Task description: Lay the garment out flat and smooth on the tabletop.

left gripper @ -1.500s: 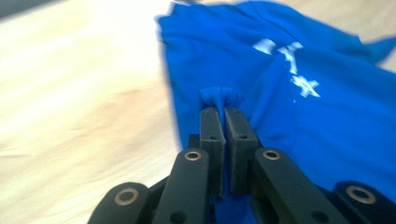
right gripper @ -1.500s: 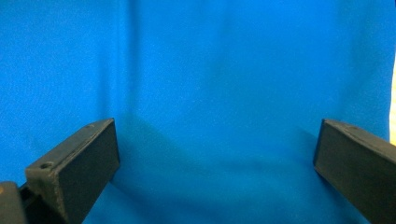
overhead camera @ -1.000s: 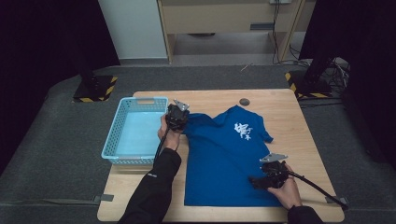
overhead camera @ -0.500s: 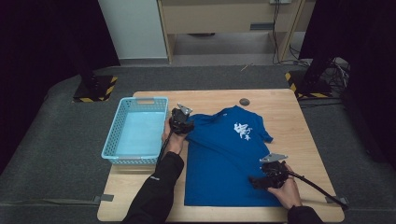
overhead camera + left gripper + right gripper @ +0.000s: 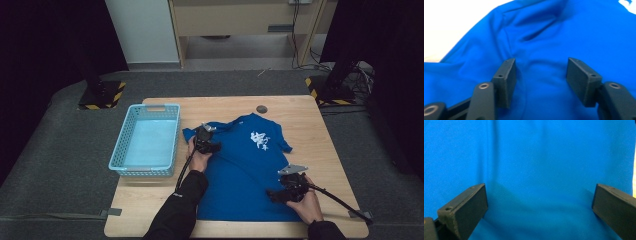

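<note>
High view: a blue T-shirt (image 5: pixel 245 170) lies spread flat on the wooden table (image 5: pixel 150 210), collar toward the far edge, with a light blue basket (image 5: pixel 146 142) just beside it on the left. The left gripper (image 5: pixel 212 148) sits over the shirt's left shoulder area; its jaws have just been opening and stand parted above the cloth (image 5: pixel 544 50), clamping nothing. The right gripper (image 5: pixel 274 194) rests at the shirt's near right part, jaws wide apart over flat fabric (image 5: pixel 536 170), gripping nothing.
</note>
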A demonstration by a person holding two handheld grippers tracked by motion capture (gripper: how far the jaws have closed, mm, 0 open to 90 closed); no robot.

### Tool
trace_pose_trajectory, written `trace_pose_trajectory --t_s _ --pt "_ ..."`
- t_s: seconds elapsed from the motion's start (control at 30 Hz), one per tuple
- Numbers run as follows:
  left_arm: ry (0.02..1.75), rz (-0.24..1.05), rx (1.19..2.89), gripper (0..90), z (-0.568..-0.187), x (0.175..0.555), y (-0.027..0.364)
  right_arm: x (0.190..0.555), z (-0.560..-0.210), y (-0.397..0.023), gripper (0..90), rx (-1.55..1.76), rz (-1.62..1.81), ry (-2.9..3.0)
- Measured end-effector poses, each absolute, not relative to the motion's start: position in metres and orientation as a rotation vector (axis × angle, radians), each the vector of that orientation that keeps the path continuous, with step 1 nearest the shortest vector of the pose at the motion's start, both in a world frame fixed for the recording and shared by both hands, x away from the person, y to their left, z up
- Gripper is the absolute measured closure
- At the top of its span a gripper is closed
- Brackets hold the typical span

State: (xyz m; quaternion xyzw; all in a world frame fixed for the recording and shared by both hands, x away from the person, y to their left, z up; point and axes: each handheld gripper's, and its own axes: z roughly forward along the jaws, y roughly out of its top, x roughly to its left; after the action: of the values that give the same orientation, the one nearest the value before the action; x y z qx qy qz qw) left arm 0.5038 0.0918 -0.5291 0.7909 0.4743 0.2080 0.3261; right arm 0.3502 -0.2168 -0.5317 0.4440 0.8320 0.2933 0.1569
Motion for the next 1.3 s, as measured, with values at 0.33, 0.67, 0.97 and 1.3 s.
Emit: trace_pose_trajectory --t_s 0.33,0.67,0.97,1.3 --pt "1.281 0.523 2.064 33.8 -0.527 0.507 0.09 0.348 -0.53 -0.217 0.4 1.259 0.823 2.411" --pt "1.132 0.493 2.118 33.5 -0.51 0.464 0.091 0.348 -0.53 -0.217 1.2 1.271 0.823 2.404" --pt "1.066 0.478 2.185 29.8 -0.509 0.425 0.109 0.358 -0.52 -0.218 4.0 1.295 0.856 2.313" --pt "1.054 0.498 2.256 25.6 -0.523 0.412 0.107 0.37 -0.529 -0.215 3.7 1.343 0.805 2.332"
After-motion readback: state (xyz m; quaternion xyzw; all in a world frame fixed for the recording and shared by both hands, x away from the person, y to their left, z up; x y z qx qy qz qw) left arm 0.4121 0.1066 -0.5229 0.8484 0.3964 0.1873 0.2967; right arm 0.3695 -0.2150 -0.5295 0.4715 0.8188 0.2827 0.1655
